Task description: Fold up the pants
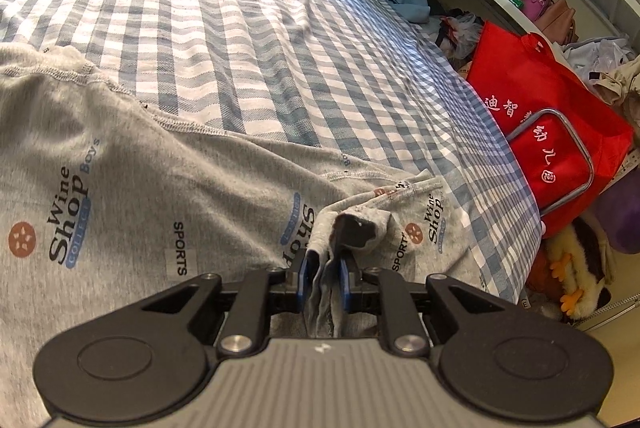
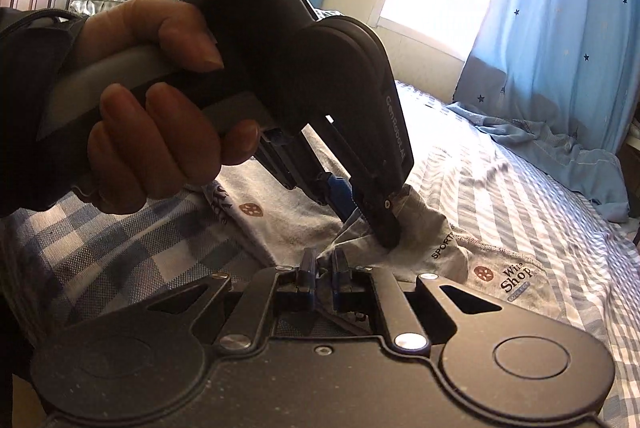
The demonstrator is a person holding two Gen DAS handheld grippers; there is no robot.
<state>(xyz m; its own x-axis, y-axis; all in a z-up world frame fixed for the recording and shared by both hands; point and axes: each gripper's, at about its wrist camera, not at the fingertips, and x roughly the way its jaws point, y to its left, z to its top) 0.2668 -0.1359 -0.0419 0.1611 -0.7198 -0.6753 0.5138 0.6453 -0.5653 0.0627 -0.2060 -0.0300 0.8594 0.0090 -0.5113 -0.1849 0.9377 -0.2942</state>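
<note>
Left gripper [image 1: 325, 270] has a bunched wad of grey fabric sitting between its blue pads [image 1: 303, 278], and the pads look closed against it, so call that a grasp on the pants [image 1: 132, 196]. Right gripper [image 2: 323, 274] is pinched nearly tight, with a thin ridge of the same grey cloth rising between its pads; it looks like a grasp, though only a sliver of fabric shows there.

Both grippers meet at one corner of the garment. In the right wrist view the left gripper comes down from 10 o'clock, the person's hand [image 2: 160, 100] wrapped round its handle, its tip buried in cloth at about 1 o'clock from the right gripper.

The pants lie flat on the checked bedsheet [image 1: 248, 40], spreading toward 9 o'clock in the left wrist view, printed logos facing up.

To do this fold well, I'd say keep both holds on the same edge, lay it level onto the layer beneath, line up the hems, and let go only once the cloth rests without slack.

Hard to read: the left tip's contact is masked by crumpled fabric, and how many layers each gripper holds cannot be told. The waistband end runs out of view. Window glare washes out the far wall.
</note>
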